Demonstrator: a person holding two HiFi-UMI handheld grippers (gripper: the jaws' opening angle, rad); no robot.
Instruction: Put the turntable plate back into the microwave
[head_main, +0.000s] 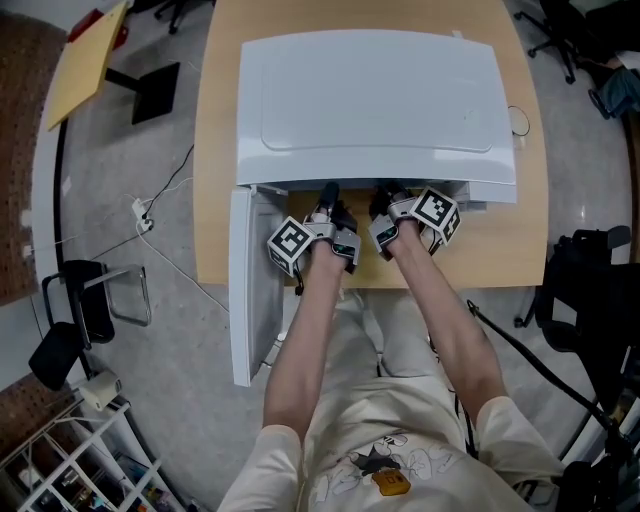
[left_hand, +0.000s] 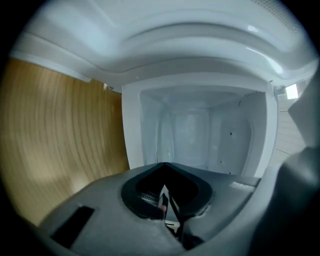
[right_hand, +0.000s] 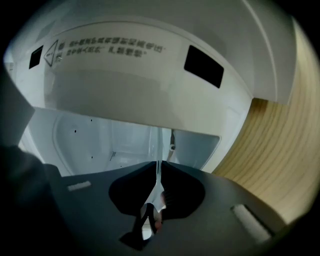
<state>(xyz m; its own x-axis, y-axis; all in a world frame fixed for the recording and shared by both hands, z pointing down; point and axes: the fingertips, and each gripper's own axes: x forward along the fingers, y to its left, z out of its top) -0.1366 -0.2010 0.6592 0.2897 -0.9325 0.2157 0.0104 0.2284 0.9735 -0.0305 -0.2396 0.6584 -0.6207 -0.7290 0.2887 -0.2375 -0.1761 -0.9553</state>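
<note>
microwave (head_main: 375, 100) | label (right_hand: 107, 49) print unreadable | left gripper (left_hand: 164, 167) closed tight | right gripper (right_hand: 158, 164) tips touching

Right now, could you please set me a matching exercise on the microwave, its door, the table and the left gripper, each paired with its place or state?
Things:
1. white box-shaped microwave oven
2. white hinged microwave door
3. light wooden table
4. left gripper

Places or states:
A. swung open, reaching past the table's front edge
B. jaws shut, pointing into the cavity
C. carries the oven
D. stands on the tabletop, cavity open toward the person

Pairs: 1-D, 2-A, 3-C, 4-B
</note>
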